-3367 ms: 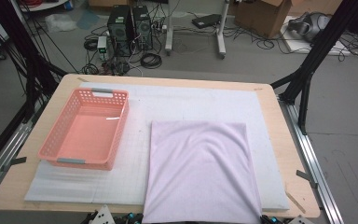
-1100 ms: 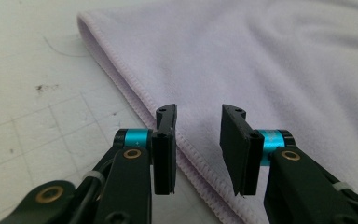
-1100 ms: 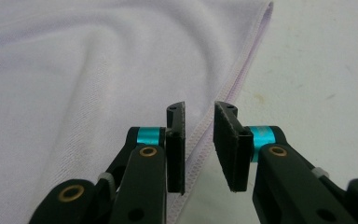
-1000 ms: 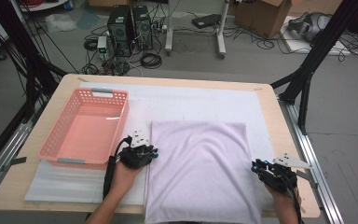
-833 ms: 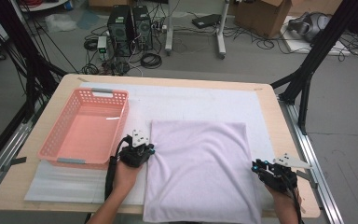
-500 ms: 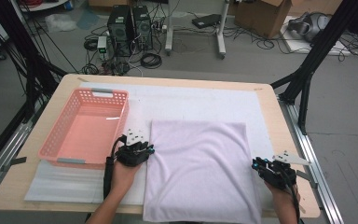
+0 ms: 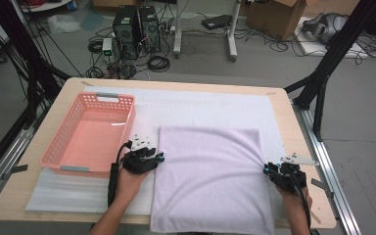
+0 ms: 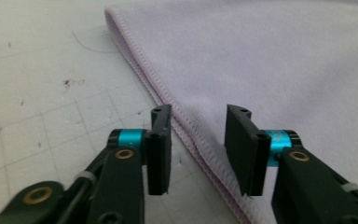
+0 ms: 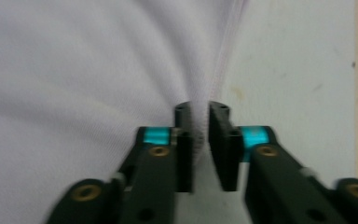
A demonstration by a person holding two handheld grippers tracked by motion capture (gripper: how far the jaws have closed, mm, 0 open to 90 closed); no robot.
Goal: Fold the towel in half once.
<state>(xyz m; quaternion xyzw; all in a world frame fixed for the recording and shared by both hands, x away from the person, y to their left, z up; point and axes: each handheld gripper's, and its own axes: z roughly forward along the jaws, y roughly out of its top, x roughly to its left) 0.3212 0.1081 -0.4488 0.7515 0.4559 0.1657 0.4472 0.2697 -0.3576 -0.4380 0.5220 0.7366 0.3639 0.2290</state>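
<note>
Meanwhile, the towel's (image 7: 210,181) right hem is pinched by the right tool (image 9: 200,116); its left hem is straddled by the open left tool (image 8: 198,126).

A pale wooden counter (image 7: 293,127) with rounded corners carries a white foam sheet (image 7: 210,110) that covers most of its top, leaving bare wood along the edges. On the sheet's left part stands a salmon-pink plastic basket (image 7: 88,134) with perforated walls. Just beside it to the right, a pale lilac cloth (image 7: 208,181) lies flat, its near edge at the counter's front edge.
</note>
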